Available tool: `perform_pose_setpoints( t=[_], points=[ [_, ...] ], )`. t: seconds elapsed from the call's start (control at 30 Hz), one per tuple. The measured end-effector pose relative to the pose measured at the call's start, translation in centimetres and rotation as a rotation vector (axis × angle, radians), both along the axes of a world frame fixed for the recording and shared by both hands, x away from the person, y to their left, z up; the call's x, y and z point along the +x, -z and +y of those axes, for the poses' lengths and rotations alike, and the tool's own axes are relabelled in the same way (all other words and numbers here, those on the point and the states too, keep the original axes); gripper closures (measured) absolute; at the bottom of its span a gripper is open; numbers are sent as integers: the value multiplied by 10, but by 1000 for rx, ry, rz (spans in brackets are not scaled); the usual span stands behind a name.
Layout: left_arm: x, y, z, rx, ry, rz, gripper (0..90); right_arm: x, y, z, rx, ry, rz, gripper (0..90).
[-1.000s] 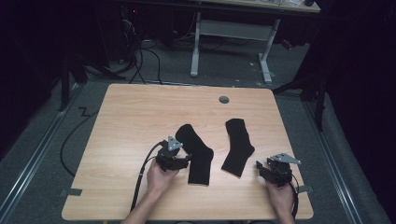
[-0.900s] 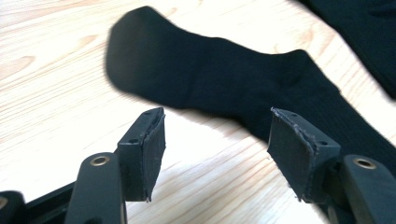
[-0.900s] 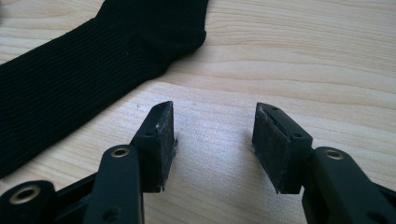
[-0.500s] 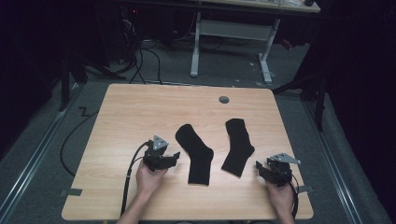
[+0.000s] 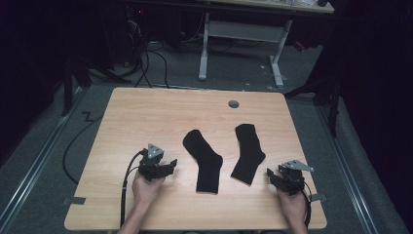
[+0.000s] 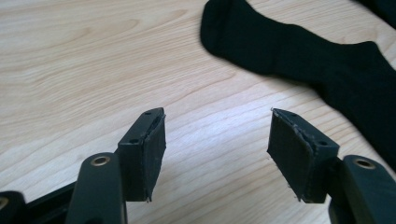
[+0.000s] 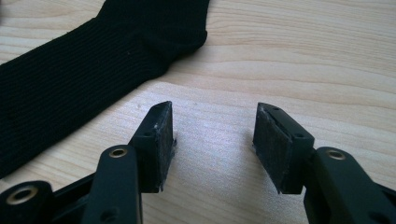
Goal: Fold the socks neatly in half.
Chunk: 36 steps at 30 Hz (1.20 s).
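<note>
Two black socks lie flat on the wooden table (image 5: 146, 112). The left sock (image 5: 204, 161) is near the middle and the right sock (image 5: 248, 153) sits beside it. My left gripper (image 5: 170, 164) rests on the table to the left of the left sock, jaws open and empty. In the left gripper view that sock (image 6: 308, 56) lies ahead and to the right of the left gripper (image 6: 217, 116). My right gripper (image 5: 271, 175) sits near the front right, open and empty, just right of the right sock's lower end. The right sock (image 7: 93, 60) fills the upper left ahead of the right gripper (image 7: 215, 109).
A round grey cable port (image 5: 234, 104) is set in the table near its far edge. Cables (image 5: 131, 185) trail from the left gripper over the front edge. A desk frame (image 5: 243, 44) and floor cables stand beyond the table.
My left gripper has drawn back to the left, away from the left sock, which now lies uncovered. The right gripper and both socks have stayed put.
</note>
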<state>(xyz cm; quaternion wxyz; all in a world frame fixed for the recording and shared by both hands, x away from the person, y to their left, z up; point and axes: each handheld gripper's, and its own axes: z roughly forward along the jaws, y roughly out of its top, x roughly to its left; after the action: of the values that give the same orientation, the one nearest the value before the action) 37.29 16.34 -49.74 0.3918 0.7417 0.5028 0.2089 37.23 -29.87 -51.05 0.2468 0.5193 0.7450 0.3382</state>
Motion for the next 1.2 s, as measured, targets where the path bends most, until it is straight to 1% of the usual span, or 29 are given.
perform_pose_setpoints(
  t=[0.03, 0.13, 0.23, 0.3, 0.33, 0.4, 0.53, 0.6, 0.7, 0.77, 0.83, 0.9, 1.0, 1.07, 1.17, 1.2],
  points=[
    [0, 1, 1, 0, -1, 5, 372, 0, 0, 0, 0, 0, 0, 480],
    [-2, 4, 6, 27, -14, 10, 372, 0, 0, 0, 0, -4, -2, 490],
    [-3, 7, 11, 49, -27, 5, 372, 0, 0, 0, 0, -9, -3, 496],
    [-3, 10, 16, 50, -43, 14, 372, 0, 0, 0, 1, -9, -3, 495],
    [-4, 11, 19, 43, -48, 12, 372, 0, 0, 0, 1, -8, -2, 498],
    [-5, 11, 22, 42, -57, 13, 375, 0, 0, 0, 6, -14, -2, 520],
    [-7, 11, 27, 63, -69, 12, 372, 1, 0, -3, 18, -15, -2, 572],
    [-7, 12, 29, 59, -77, 10, 369, 3, -1, -3, 20, -12, 2, 591],
    [-7, 12, 30, 58, -78, 10, 360, 4, -4, -1, 12, -24, 3, 613],
    [-8, 12, 28, 78, -77, 9, 347, 5, -7, 2, 9, -30, -4, 628],
    [-8, 12, 25, 110, -70, 6, 329, 8, -11, 5, 8, -32, -5, 642],
    [-8, 12, 25, 107, -69, 8, 316, 12, -15, 8, 18, -40, -5, 651],
    [-8, 12, 25, 108, -69, 8, 312, 18, -20, 15, 10, -54, -3, 658],
    [-8, 12, 25, 108, -68, 8, 310, 22, -23, 19, 20, -55, 1, 661],
    [-8, 12, 25, 109, -65, 9, 306, 27, -25, 26, 10, -60, 5, 665],
    [-8, 12, 25, 109, -65, 9, 305, 29, -26, 29, 12, -62, -2, 665]
  ],
)
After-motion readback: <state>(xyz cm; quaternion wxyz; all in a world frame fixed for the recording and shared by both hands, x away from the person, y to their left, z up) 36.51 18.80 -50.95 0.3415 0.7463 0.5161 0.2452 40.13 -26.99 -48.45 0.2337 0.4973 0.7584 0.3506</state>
